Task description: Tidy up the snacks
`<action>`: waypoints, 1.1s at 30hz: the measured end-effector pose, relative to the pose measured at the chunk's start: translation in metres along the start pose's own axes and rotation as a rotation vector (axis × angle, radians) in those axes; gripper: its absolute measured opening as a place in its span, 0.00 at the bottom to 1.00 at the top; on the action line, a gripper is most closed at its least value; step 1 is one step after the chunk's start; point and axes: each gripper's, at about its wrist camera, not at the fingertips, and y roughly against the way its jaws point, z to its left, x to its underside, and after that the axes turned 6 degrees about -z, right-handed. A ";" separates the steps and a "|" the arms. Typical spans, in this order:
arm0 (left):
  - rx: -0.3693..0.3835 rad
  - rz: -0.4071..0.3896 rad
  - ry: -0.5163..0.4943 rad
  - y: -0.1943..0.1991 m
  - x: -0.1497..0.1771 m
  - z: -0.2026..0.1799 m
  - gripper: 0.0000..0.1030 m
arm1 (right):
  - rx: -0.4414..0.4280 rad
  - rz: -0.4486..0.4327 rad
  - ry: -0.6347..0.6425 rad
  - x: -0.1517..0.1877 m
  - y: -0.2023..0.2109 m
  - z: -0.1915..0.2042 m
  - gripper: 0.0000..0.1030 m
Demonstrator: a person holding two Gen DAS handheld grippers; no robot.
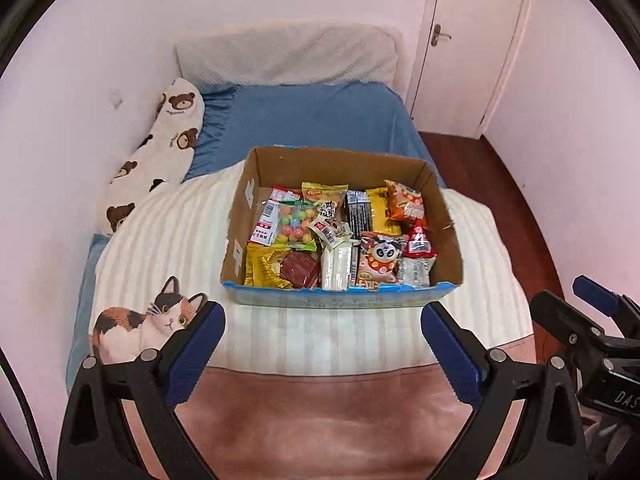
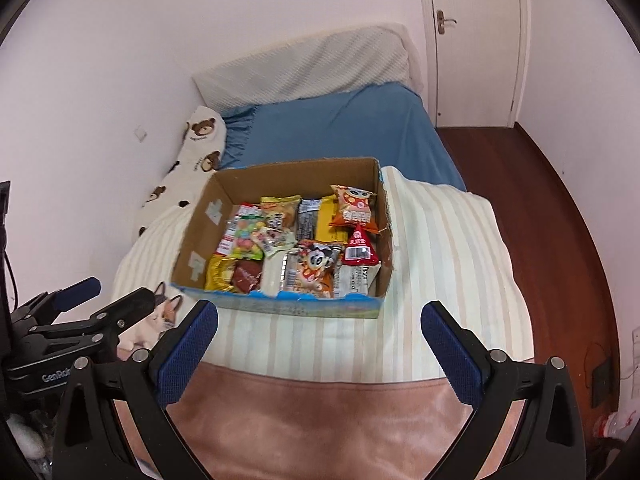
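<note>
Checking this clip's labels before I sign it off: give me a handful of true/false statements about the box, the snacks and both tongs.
1. The cardboard box sits on the striped blanket. True.
2. The left tongs grip a snack. False: they are open and empty, short of the box.
3. The bag of colourful candy balls lies inside the box. True.
4. The right tongs are shut. False: they are wide open.
5. The box is empty. False: it is full of snack packets.
</note>
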 end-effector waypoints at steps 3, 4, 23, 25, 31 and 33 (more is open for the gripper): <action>-0.025 -0.036 -0.002 0.025 0.004 -0.002 0.98 | 0.001 -0.032 0.018 0.004 0.029 0.006 1.00; -0.028 -0.044 -0.002 0.033 0.005 -0.001 0.98 | 0.003 -0.042 0.025 0.005 0.038 0.008 1.00; -0.044 -0.100 0.011 0.102 0.021 -0.001 0.98 | -0.003 -0.119 0.077 0.019 0.118 0.031 1.00; -0.045 -0.096 0.015 0.100 0.022 0.001 0.98 | 0.001 -0.121 0.071 0.020 0.118 0.030 1.00; -0.054 -0.074 0.029 0.086 0.024 0.003 0.98 | 0.023 -0.121 0.061 0.019 0.111 0.027 1.00; -0.042 -0.078 0.043 0.080 0.025 0.005 0.98 | 0.038 -0.124 0.064 0.018 0.105 0.026 1.00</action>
